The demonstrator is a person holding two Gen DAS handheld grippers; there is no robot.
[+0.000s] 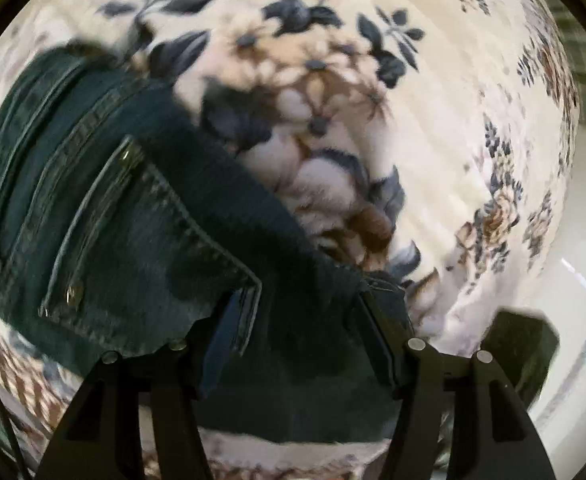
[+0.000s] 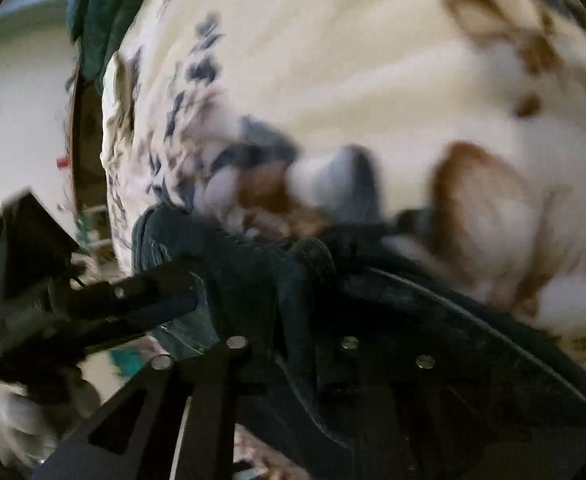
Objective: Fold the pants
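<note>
Dark blue denim pants point(image 1: 133, 216) lie on a cream floral blanket point(image 1: 433, 120), back pocket up, stretching to the upper left in the left wrist view. My left gripper point(image 1: 305, 312) has its fingers wide apart with denim lying between them. In the right wrist view my right gripper point(image 2: 293, 280) is shut on a bunched fold of the pants point(image 2: 253, 256) and holds it just above the blanket point(image 2: 353, 60). The left gripper point(image 2: 173, 288) shows at the left of that view, reaching into the same fabric. Both views are blurred by motion.
The blanket's edge point(image 1: 505, 280) drops to a pale floor point(image 1: 581, 264) at the right in the left wrist view. A dark green cloth point(image 2: 97, 12) hangs at the far corner of the bed in the right wrist view.
</note>
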